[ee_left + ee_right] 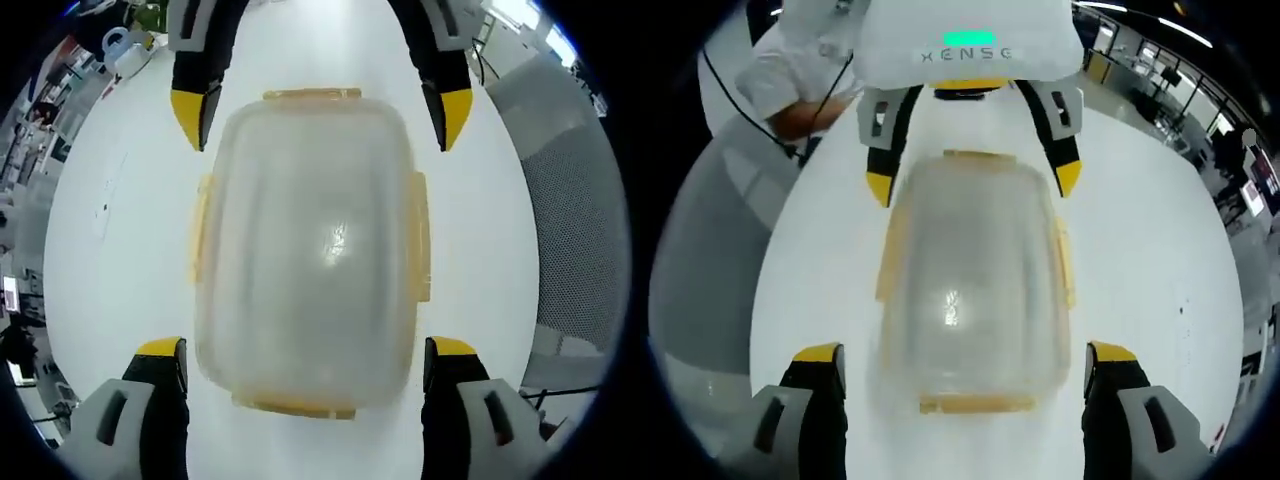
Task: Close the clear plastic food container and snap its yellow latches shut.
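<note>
Between your two sets of jaws, on the broad white bench [90,260], the clear plastic container [310,250] sits with its lid laid on top, centred ahead of both grippers. Your left gripper [305,365] has its jaws spread wide and empty, one yellow tip on each side of the container's near end; across from it, at the far end, the right gripper [320,110] faces you, its jaws likewise released and flanking the box without touching it. From the right gripper view the container [970,290] again lies between that gripper's own parted tips [965,375]. Expect the box to be light and to skate on the smooth bench, with thin walls and a lid that flex under load, so brace one end while you press the other. The yellow latches [422,235] line the edges; whether any is already snapped down you cannot tell. Take hold at a latch's outer flap, not on the slick clear lid.
</note>
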Available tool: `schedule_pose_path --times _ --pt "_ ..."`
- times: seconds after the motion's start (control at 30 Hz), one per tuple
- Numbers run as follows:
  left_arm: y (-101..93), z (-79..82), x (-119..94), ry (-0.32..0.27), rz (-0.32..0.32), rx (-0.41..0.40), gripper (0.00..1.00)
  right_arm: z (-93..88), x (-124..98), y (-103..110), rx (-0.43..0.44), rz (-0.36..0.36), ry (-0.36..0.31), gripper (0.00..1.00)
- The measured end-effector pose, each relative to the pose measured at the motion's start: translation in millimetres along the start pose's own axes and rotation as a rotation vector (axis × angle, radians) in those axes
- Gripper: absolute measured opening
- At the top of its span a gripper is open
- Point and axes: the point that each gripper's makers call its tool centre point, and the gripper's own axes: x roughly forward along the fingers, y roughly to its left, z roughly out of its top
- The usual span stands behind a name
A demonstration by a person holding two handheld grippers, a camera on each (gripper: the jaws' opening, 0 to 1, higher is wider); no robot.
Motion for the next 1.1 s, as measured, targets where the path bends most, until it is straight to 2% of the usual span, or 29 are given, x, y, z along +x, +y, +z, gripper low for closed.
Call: schedule_pose_path --times 0.13,0.23,0.37,0.57,0.67,0.73,0.8,0.87,1.1 --pt "0.1 -9.9 -1.0 0.007 0.012 -0.030 0.99 -5.6 -5.2 -1.3 0.035 -0.015 -0.014 1.00" --pt "-2.0 -12.7 -2.0 -0.015 0.016 -0.069 0.99 -11.9 -9.3 -1.7 0.052 -0.032 -0.018 1.00" --pt "-6.8 -14.7 -4.3 -0.054 0.026 -0.141 0.99 -12.2 -14.2 -0.6 0.125 -0.054 -0.066 1.00" --pt "-11.0 -26.8 -7.8 -0.065 0.048 -0.169 0.99 -14.2 -21.9 -1.8 0.198 -0.100 -0.117 1.00" --pt "-8.1 -28.3 -12.2 -0.120 0.062 -0.257 0.99 -13.3 -25.7 -2.8 0.232 -0.123 -0.148 1.00" --pt "-8.2 -26.3 -17.0 -0.179 0.049 -0.348 0.99 -11.1 -28.5 -3.7 0.248 -0.140 -0.175 1.00" --pt "-5.8 -23.1 -21.6 -0.226 0.061 -0.371 0.99 -10.8 -30.1 -3.9 0.264 -0.145 -0.186 1.00" --pt "-2.9 -29.2 -24.5 -0.216 0.078 -0.372 0.99 -10.2 -31.2 -3.0 0.299 -0.142 -0.203 1.00" --pt "-7.4 -34.5 -28.5 -0.276 0.067 -0.476 0.99 -0.7 -42.8 -6.7 0.373 -0.177 -0.289 1.00"
